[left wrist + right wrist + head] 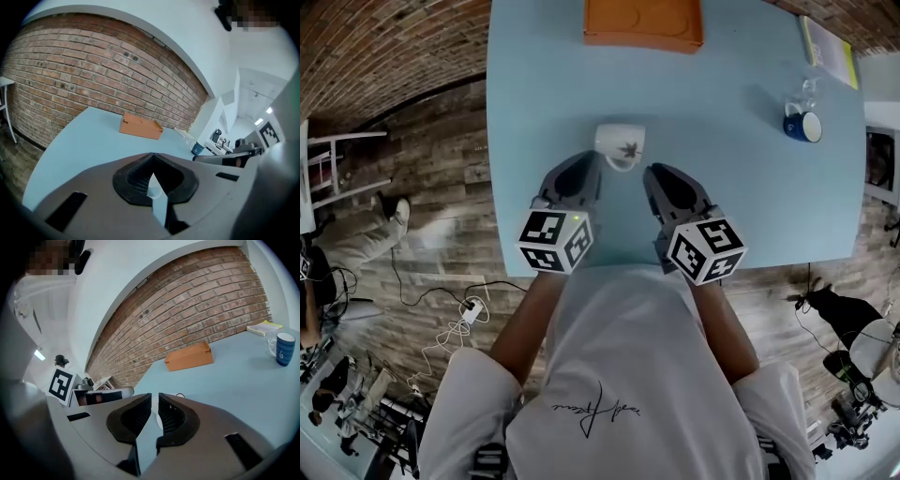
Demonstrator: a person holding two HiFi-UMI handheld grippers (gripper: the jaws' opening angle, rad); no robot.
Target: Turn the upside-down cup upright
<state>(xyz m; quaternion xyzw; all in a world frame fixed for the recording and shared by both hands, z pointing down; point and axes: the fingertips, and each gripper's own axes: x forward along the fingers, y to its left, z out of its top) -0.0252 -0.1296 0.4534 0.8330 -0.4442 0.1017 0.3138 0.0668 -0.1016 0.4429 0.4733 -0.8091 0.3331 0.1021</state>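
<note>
A white cup (619,144) with a dark leaf print stands on the light blue table (722,187), its handle turned toward me. Both grippers hover just in front of it, at the near side of the table. My left gripper (589,159) points at the cup's left side, and in the left gripper view (152,157) its jaw tips meet, holding nothing. My right gripper (652,172) sits right of the handle. In the right gripper view (154,401) its pads stand nearly together with nothing gripped. Neither gripper touches the cup.
An orange cardboard box (643,21) lies at the table's far edge. A blue mug (803,125) with a clear glass behind it stands far right, near a yellow booklet (830,42). Wooden floor with cables lies left and right of the table.
</note>
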